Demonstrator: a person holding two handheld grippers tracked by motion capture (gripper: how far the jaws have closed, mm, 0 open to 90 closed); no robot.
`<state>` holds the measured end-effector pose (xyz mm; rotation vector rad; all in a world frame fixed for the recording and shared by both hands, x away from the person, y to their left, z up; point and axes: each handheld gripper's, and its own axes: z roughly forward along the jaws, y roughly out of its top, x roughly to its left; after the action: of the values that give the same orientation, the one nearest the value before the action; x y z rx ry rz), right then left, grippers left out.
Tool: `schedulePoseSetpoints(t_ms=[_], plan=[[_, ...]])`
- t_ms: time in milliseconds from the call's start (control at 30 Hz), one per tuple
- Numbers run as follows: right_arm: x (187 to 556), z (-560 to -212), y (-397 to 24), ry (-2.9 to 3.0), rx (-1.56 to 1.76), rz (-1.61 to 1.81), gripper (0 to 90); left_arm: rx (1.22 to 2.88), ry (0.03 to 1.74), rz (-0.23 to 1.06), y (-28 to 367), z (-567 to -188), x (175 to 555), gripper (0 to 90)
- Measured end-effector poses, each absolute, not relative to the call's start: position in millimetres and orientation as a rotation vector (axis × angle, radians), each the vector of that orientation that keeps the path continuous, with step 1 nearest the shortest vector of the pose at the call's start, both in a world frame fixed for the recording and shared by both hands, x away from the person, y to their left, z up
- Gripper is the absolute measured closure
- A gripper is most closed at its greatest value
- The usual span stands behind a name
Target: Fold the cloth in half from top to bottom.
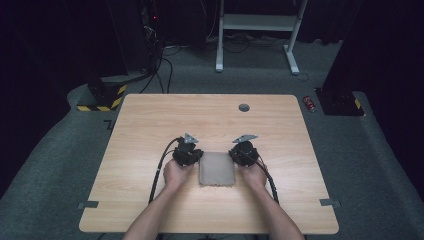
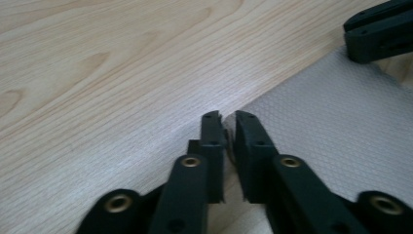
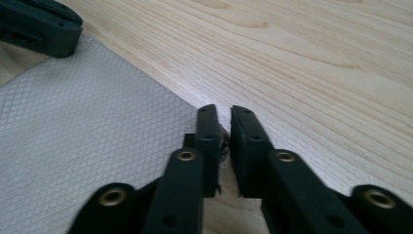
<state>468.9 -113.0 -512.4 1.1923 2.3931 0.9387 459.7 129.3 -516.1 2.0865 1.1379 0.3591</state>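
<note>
Wood table [image 1: 150, 125] — grey cloth [image 1: 217, 169] flat.
My left gripper [image 2: 228, 117] and right gripper [image 3: 220, 111] flank its far corners — jaws slightly apart, gripping nothing.

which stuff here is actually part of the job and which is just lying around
In the job:
- grey cloth, folded flat on the table
- left gripper at one far corner of it, jaws slightly apart
- right gripper at the other far corner, jaws slightly apart

Lying about:
- red can on the floor
- white desk frame
- black-and-yellow base
</note>
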Motion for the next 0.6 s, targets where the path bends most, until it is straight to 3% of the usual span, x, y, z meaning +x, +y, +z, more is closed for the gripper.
schedulePoseSetpoints(t_ms=[133,300,600], plan=[[466.9,-510.0,-119.7,2.388,1.214,0.977,76.0,2.069,1.182,0.341,135.3,-513.8,458.9,65.1],[461.1,-505.2,-124.9,2.374,1.203,0.996,72.6,2.048,1.166,0.35,137.8,-505.6,448.2,54.4],[449.8,-503.5,-131.4,2.372,1.182,1.022,71.4,2.147,1.095,0.403,131.1,-507.1,416.1,48.2]])
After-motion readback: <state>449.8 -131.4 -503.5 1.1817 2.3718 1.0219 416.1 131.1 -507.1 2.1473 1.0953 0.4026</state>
